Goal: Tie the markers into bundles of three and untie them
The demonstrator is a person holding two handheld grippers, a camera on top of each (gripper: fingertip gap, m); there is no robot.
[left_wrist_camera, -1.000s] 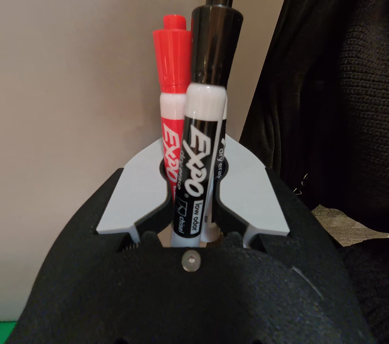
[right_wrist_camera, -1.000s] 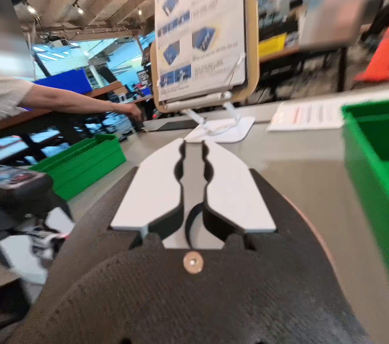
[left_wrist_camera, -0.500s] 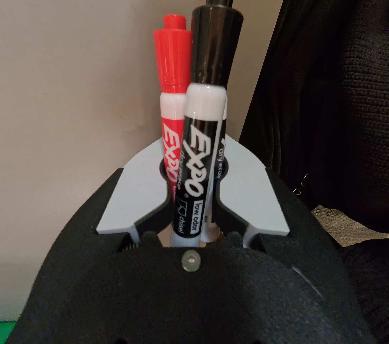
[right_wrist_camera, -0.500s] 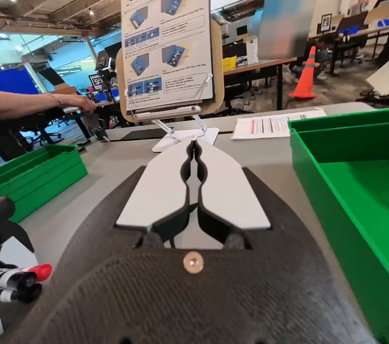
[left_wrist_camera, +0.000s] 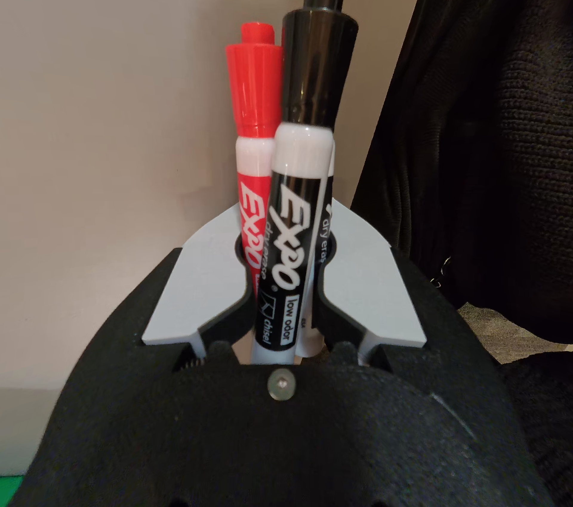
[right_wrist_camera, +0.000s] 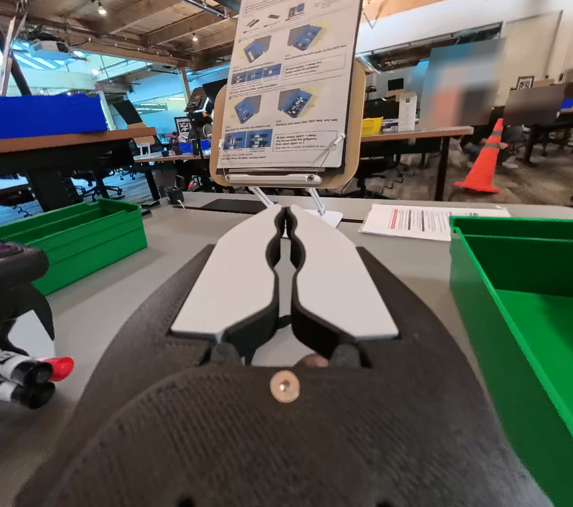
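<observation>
Moved: right tongs point(right_wrist_camera: 286, 214) swung level, tips pressed together, holding nothing visible
Unchanged: left tongs point(left_wrist_camera: 286, 247) stay clamped on markers point(left_wrist_camera: 297, 182) — caps at 12 o'clock
Meaning: trio gathered, tie not seen — likely next

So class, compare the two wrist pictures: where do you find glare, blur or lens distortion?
Left wrist view: sharp, with glare streaks down the black marker cap and the red marker cap. Right wrist view: fisheye bends the ceiling beams, the green bin edge at the right is smeared, and the markers at the lower left are soft.
</observation>
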